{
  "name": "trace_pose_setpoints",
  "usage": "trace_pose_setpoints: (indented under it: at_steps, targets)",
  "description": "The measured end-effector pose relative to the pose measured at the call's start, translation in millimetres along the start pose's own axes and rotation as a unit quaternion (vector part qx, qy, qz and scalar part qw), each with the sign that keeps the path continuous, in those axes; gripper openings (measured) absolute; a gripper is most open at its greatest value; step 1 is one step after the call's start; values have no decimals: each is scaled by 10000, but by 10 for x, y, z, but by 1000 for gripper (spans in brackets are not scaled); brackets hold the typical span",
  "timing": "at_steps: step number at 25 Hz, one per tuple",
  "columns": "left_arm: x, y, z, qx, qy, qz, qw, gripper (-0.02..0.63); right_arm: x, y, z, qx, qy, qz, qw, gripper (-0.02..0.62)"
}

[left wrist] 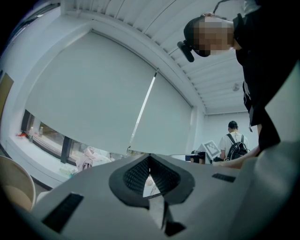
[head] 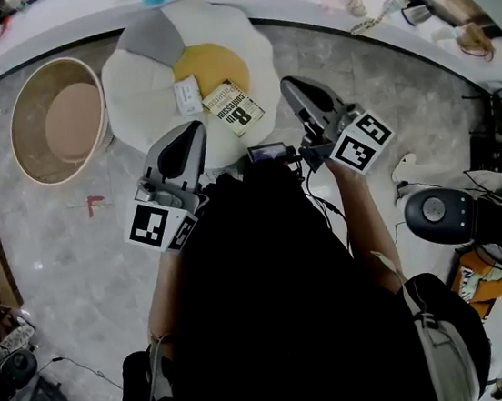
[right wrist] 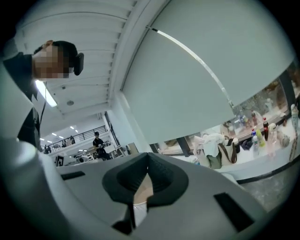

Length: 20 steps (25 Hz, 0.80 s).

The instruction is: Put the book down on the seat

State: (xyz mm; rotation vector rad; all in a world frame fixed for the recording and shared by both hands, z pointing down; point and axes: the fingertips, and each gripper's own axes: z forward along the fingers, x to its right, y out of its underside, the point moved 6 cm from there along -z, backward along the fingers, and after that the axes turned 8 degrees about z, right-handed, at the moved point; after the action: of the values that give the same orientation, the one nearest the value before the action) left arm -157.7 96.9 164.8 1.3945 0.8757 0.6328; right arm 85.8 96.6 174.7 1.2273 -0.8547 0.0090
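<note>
left tool, right tool closed, empty, book on egg seat, basket beside

Bare floor right of seat (basket crowds left).

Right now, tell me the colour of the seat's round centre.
The centre is yellow, ringed by the white seat; the head view shows it best.

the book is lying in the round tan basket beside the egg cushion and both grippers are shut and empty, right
Not quite. The head view shows the book lying on the egg cushion, at the edge of its yellow centre; the round tan basket beside it holds no book. The rest stands: the left gripper and right gripper are both shut and empty.
</note>
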Motion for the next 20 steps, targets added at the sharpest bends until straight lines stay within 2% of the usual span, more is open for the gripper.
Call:
trace_pose_setpoints:
  at_steps: [6,13,20]
  targets:
    - [162,48,-143,3,49,-31,10000,11,-309,125,-245,-112,166,-565,9982,17]
    - [387,42,-205,20,-29,63,10000,11,-393,235,-477,-264,192,-929,9951,18]
    - [971,22,-173,38,-66,139,9999,11,-471,263,-975,-449,101,-1171,9921,18]
